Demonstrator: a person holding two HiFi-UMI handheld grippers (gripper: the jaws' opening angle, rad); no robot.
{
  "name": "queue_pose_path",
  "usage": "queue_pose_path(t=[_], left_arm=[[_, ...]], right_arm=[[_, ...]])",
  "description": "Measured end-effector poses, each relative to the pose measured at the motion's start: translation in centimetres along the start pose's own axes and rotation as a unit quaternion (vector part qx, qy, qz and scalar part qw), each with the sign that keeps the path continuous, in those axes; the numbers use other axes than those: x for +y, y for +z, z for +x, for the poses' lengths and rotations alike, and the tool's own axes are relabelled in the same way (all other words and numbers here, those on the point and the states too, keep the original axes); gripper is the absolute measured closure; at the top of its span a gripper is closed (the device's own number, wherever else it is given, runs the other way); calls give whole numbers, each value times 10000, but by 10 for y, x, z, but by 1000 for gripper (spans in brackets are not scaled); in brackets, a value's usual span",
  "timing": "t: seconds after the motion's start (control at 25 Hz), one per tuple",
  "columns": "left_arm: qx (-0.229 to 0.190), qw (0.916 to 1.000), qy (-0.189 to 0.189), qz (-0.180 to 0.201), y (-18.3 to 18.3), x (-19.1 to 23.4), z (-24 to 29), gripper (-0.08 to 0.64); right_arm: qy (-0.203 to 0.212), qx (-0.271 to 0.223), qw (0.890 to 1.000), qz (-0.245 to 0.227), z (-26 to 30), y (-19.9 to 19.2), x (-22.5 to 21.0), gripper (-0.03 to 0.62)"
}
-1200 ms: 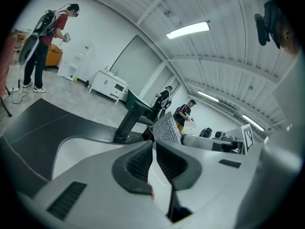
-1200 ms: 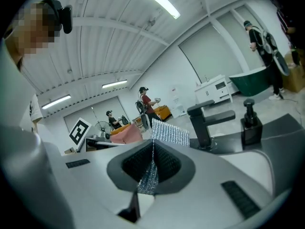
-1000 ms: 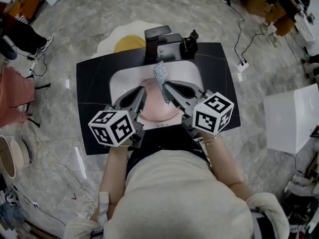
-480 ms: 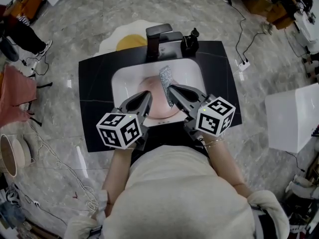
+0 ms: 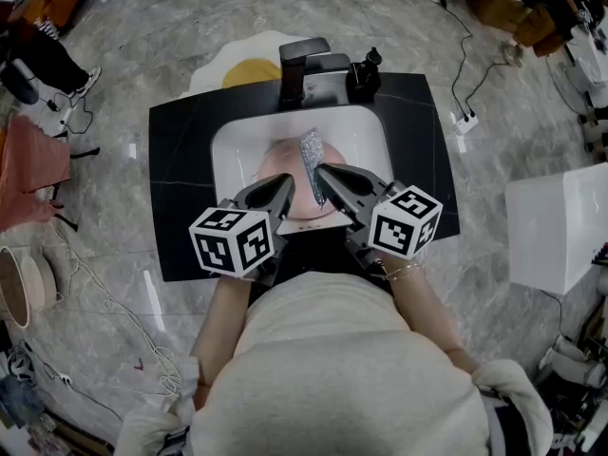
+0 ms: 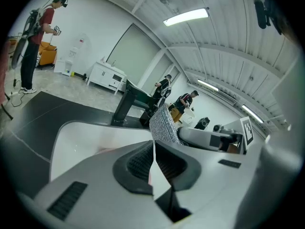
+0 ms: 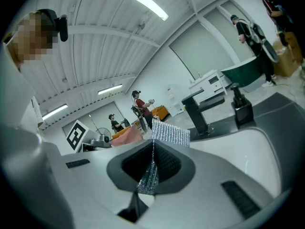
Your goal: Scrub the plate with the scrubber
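Black tap (image 5: pixel 306 63) behind sink (image 5: pixel 228 145); left tool (image 5: pixel 286 186) pinches plate (image 5: pixel 276 165), right tool (image 5: pixel 321 172) grips scrubber (image 5: pixel 311 150).

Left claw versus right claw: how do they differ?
The left claw pinches the rim of the pink plate; the right claw pinches the silver scrubber. The left claw sits at the plate's near-left edge; the right claw stands the scrubber over its middle. Both are shut, reaching into the white sink.

A white sink (image 5: pixel 224 155) sits sunk in a black tabletop (image 5: pixel 180 193). A black faucet (image 5: pixel 302 65) and a dark dispenser (image 5: pixel 364 74) stand behind it. Beyond them, an egg-shaped rug (image 5: pixel 249 70) lies on the marble floor (image 5: pixel 190 17).
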State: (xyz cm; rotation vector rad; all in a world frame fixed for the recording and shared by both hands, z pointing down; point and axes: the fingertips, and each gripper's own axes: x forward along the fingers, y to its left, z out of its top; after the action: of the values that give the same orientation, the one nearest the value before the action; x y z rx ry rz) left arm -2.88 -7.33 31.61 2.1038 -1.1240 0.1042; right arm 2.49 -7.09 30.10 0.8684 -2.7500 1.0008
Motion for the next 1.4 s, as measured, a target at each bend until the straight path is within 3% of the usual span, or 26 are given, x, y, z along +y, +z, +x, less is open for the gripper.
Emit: queue_pose_path(t=[1.4], left_arm=[[131, 9999, 45, -37, -6, -2, -3, 531]], right_arm=[[97, 221, 9997, -45, -1, -9, 6, 575]])
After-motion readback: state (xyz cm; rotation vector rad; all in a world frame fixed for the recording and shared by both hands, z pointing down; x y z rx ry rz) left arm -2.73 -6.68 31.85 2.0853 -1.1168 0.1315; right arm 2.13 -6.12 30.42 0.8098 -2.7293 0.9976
